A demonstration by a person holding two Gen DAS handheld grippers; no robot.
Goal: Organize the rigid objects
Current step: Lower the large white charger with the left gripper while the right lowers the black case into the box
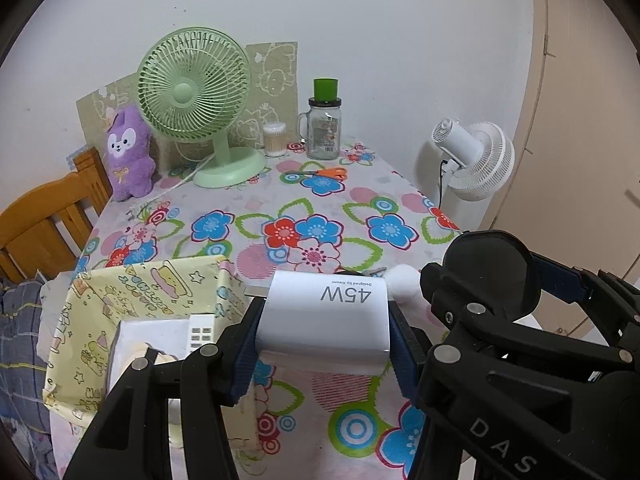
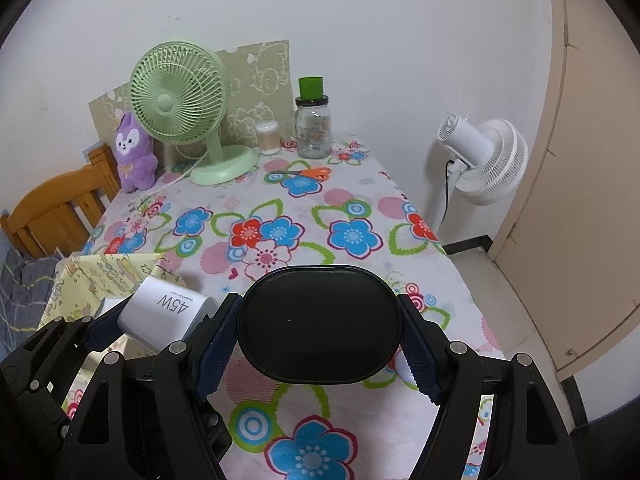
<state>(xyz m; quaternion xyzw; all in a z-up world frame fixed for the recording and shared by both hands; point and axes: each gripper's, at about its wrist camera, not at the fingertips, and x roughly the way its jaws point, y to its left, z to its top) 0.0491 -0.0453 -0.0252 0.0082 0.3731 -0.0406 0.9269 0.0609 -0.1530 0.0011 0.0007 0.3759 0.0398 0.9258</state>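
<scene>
My left gripper (image 1: 324, 320) is shut on a white 45W charger (image 1: 326, 314) and holds it above the floral tablecloth, just right of a yellow patterned box (image 1: 132, 300) that holds a white object (image 1: 160, 336). My right gripper (image 2: 320, 328) is shut on a black oval case (image 2: 320, 324) and holds it above the table. In the right wrist view the charger (image 2: 164, 314) and the left gripper sit close at the left. In the left wrist view the black case (image 1: 492, 276) is close at the right. A white rounded object (image 1: 404, 280) lies behind the charger.
At the table's back stand a green desk fan (image 1: 196, 100), a purple plush (image 1: 128, 152), a cotton swab tub (image 1: 274, 140) and a glass jar with a green cup (image 1: 324, 128). Orange scissors (image 1: 324, 173) lie near them. A white floor fan (image 2: 484, 160) stands right; a wooden chair (image 1: 44, 216) left.
</scene>
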